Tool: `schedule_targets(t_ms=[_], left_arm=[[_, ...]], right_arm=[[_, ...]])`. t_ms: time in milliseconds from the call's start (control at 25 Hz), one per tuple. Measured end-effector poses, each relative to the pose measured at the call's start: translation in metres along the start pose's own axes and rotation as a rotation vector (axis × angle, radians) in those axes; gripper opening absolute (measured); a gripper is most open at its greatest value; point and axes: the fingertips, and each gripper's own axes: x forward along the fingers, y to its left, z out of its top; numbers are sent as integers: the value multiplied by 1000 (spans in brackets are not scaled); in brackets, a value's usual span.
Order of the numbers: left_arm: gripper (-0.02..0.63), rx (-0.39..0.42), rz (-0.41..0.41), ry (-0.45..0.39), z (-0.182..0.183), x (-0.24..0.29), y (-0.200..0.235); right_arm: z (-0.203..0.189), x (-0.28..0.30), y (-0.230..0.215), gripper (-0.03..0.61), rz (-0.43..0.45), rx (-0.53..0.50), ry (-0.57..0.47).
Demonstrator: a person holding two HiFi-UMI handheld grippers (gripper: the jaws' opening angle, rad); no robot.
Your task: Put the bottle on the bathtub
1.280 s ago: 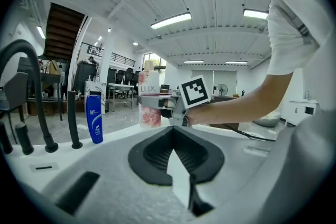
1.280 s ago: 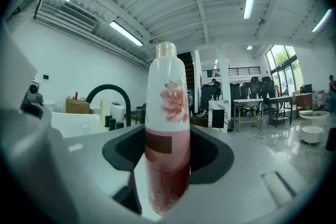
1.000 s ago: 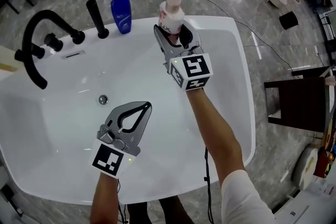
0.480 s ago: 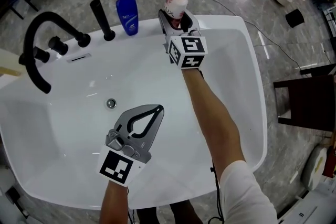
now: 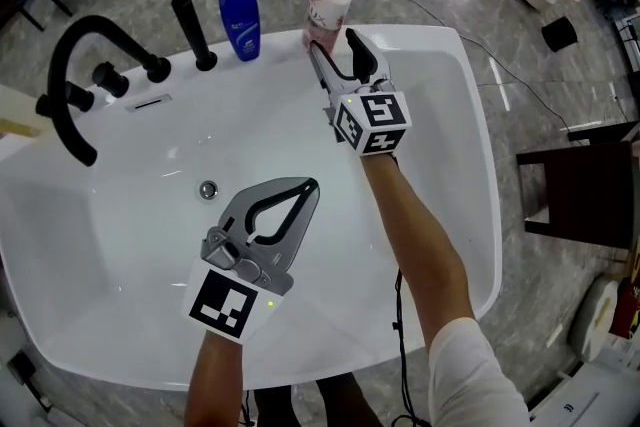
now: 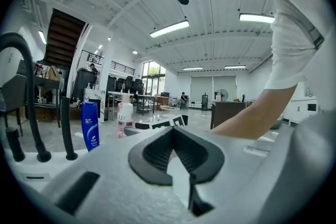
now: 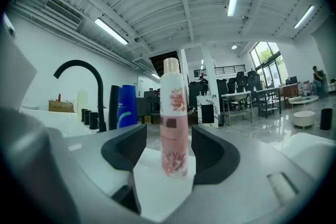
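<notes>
A pink bottle (image 5: 327, 7) with a pale cap stands upright on the far rim of the white bathtub (image 5: 425, 43). My right gripper (image 5: 335, 49) is open just short of it, one jaw to each side, neither touching. In the right gripper view the bottle (image 7: 173, 118) stands free between the spread jaws of that gripper (image 7: 169, 150). My left gripper (image 5: 306, 187) hangs over the inside of the tub, shut and empty. Its closed tips (image 6: 174, 132) point toward the far rim, where the pink bottle (image 6: 125, 119) shows small.
A blue bottle (image 5: 238, 23) stands on the rim left of the pink one. Further left are a black hand shower (image 5: 190, 35) and a black curved faucet (image 5: 72, 80). The drain (image 5: 207, 188) lies in the tub floor. A dark chair (image 5: 578, 197) stands on the marble floor at right.
My right gripper has let go of the pink bottle and drawn back a little toward me. The bottle stays upright on the rim. The left gripper has barely moved.
</notes>
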Motion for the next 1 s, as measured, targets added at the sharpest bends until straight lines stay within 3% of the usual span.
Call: schedule_targets(t_ms=[240, 440, 680, 1000], left_arm=[[3, -12, 6, 4, 13, -10, -9], [2, -40, 27, -2, 41, -26, -16], [2, -70, 53, -18, 89, -53, -30], [2, -89, 52, -35, 148, -89, -61]], right_arm=[[9, -85, 43, 229, 103, 17, 27], [43, -151, 78, 224, 150, 43, 48], [107, -205, 110, 219, 165, 23, 93], [214, -280, 159, 219, 203, 40, 59]])
